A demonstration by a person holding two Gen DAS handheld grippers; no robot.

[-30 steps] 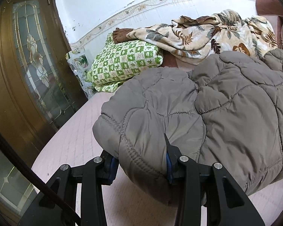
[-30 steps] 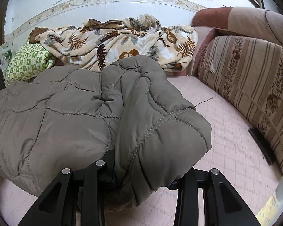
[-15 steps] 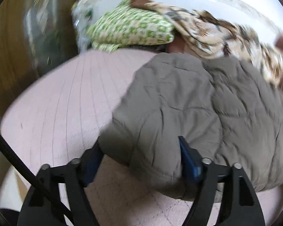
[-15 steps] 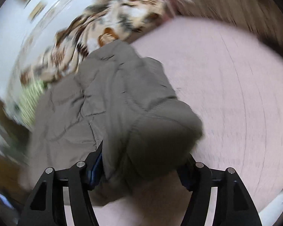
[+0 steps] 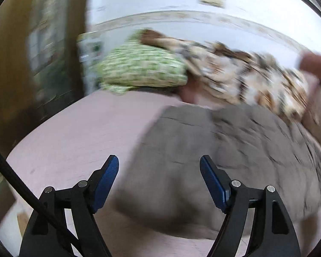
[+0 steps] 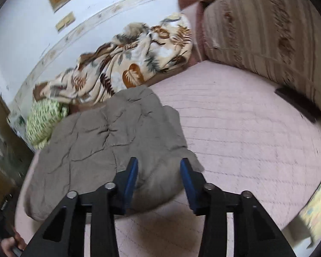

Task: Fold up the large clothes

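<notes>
A grey-brown quilted jacket [image 5: 224, 156] lies folded in a bundle on the pink quilted bed; it also shows in the right wrist view [image 6: 109, 137]. My left gripper [image 5: 159, 162] is open, raised above the jacket's near left edge and holds nothing. My right gripper [image 6: 158, 165] is open, its blue pads [image 6: 131, 175] apart above the jacket's near right corner, and holds nothing. The left wrist view is blurred by motion.
A green checked pillow [image 5: 139, 68] and a leaf-print blanket [image 6: 128, 64] lie at the bed's far end by the wall. A striped headboard cushion [image 6: 267, 32] lines the right side. A wooden door [image 5: 21, 64] stands at the left. A dark flat object [image 6: 297, 105] lies by the cushion.
Both grippers have let go of the jacket, opened and pulled back and up. The jacket now rests on the bed.
</notes>
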